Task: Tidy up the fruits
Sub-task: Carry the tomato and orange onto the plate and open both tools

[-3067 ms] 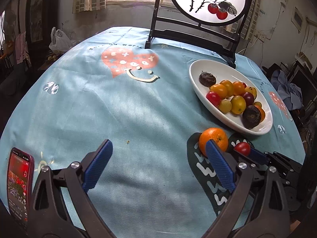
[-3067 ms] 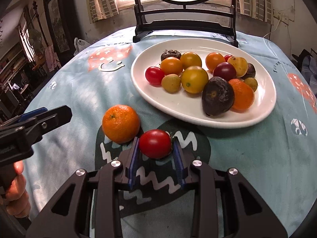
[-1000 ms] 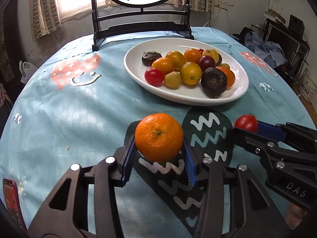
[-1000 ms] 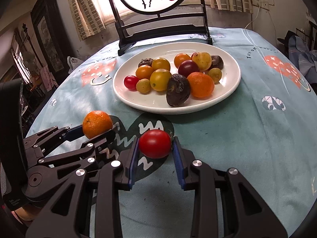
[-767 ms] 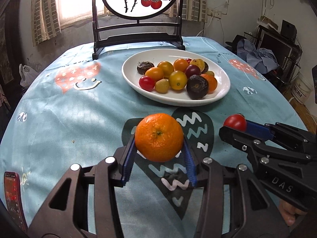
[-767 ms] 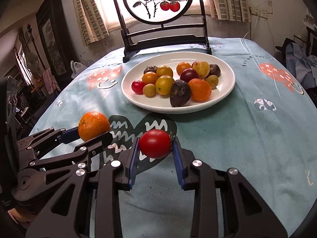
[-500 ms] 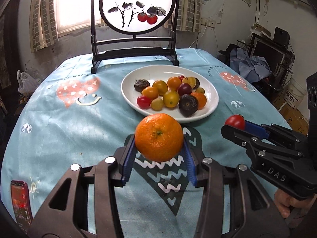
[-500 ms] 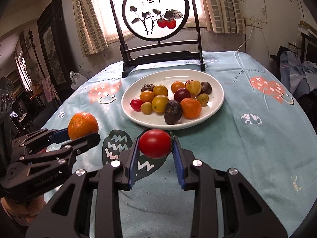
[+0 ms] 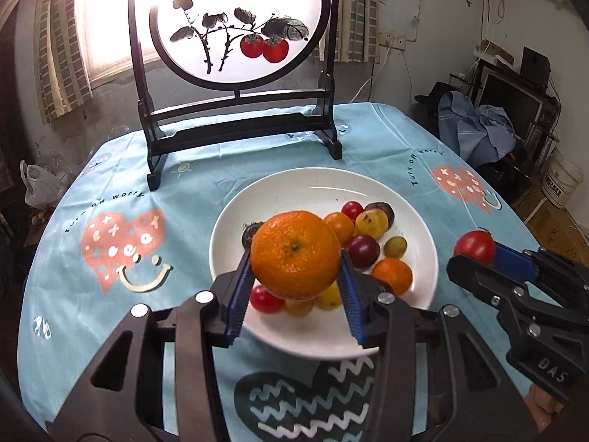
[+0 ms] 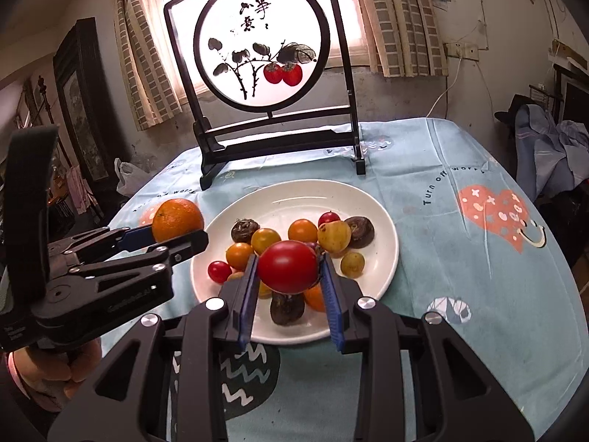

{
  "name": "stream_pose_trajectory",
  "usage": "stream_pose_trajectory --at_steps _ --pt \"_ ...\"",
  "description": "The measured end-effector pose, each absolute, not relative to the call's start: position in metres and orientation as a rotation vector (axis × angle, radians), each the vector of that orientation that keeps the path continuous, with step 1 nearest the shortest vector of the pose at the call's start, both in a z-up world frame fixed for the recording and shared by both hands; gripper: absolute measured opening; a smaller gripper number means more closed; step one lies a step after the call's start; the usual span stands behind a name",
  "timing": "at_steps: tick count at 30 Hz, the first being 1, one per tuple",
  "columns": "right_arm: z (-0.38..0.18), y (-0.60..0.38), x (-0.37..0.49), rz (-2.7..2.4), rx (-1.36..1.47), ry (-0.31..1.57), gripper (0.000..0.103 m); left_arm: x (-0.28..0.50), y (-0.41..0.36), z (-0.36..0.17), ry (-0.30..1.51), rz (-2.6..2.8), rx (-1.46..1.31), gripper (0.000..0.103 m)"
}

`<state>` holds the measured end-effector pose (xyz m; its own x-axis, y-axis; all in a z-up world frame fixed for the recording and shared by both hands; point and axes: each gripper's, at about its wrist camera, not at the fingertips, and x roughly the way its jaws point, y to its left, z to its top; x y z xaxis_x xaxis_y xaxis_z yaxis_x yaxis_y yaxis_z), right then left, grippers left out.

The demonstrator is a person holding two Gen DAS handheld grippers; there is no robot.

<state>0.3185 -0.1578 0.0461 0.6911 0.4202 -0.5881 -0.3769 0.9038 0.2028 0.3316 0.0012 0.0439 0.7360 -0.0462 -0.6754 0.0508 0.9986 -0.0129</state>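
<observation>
Here, both grippers are held in the air over the near side of the plate [image 9: 423,228]. The left gripper [image 9: 294,283] is clamped on the orange [image 9: 295,254], blue pads [image 9: 238,294] pressed to its sides. The right gripper [image 10: 289,287] is clamped on the tomato [image 10: 288,266] the same way. In the left wrist view the tomato [image 9: 474,247] sits at 3 o'clock from the orange; in the right wrist view the orange [image 10: 177,220] sits at 10 o'clock from the tomato. The plate rests on the tablecloth [image 10: 441,258] and carries a cluster of small fruits [image 10: 333,235]: red, orange, yellow and dark ones, bunched together. A screen [image 10: 261,55] painted with red fruit stands at 12 o'clock beyond the plate.
</observation>
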Motion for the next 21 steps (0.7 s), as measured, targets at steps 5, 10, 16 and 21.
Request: stream_pose_trajectory --at_steps 5,10,16,21 --pt "0.043 -0.158 0.35 0.429 0.059 0.688 0.033 0.383 0.0 0.028 0.787 -0.036 0.01 0.045" --pt "0.036 -0.159 0.375 0.427 0.063 0.711 0.033 0.415 0.001 0.01 0.832 -0.023 0.003 0.045" --pt "0.031 -0.156 0.391 0.435 0.058 0.723 0.033 0.418 0.009 0.012 0.815 0.02 -0.021 0.069" --pt "0.027 -0.147 0.406 0.452 0.044 0.731 0.033 0.403 0.018 0.036 0.741 0.078 -0.007 0.082"
